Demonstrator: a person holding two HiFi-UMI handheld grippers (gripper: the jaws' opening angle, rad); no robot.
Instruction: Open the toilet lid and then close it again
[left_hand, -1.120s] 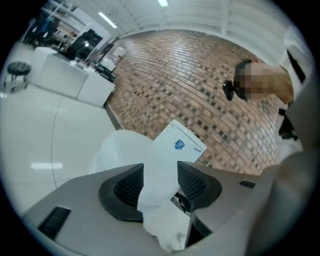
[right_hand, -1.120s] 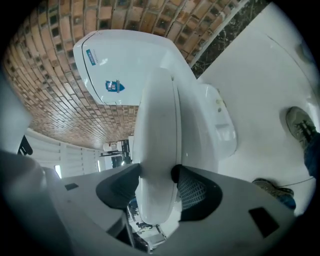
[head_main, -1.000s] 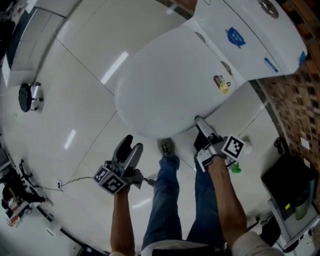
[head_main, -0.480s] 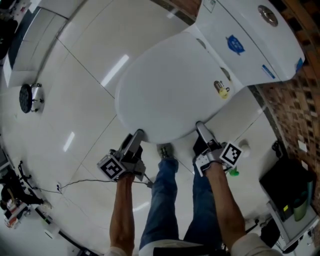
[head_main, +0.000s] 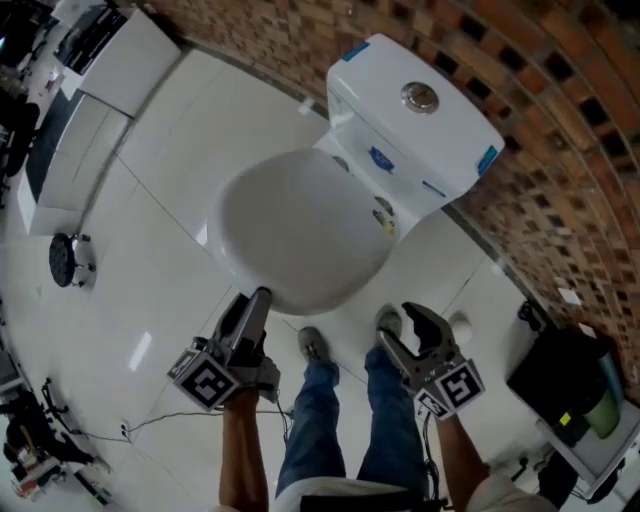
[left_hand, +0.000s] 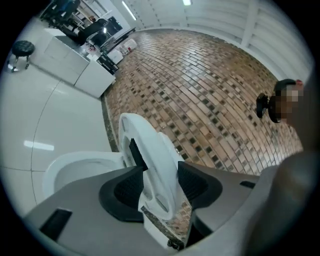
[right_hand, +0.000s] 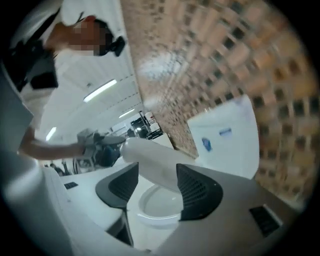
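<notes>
Left gripper (head_main: 255, 300): jaws just closing, now clamped on toilet lid (head_main: 295, 230) front rim.
Right gripper (head_main: 398, 328): jaws apart, empty.
Lift: swing gently toward tank (head_main: 440, 140), grip firm.

light: bright, overhead | glare: floor (head_main: 140, 345) streaks | blur: brick wall (right_hand: 240, 65) | edges: fisheye, dark

Lid (head_main: 295, 235) hides the bowl (right_hand: 160, 207) in head view; brick wall (right_hand: 240, 60) smears in right gripper view.
</notes>
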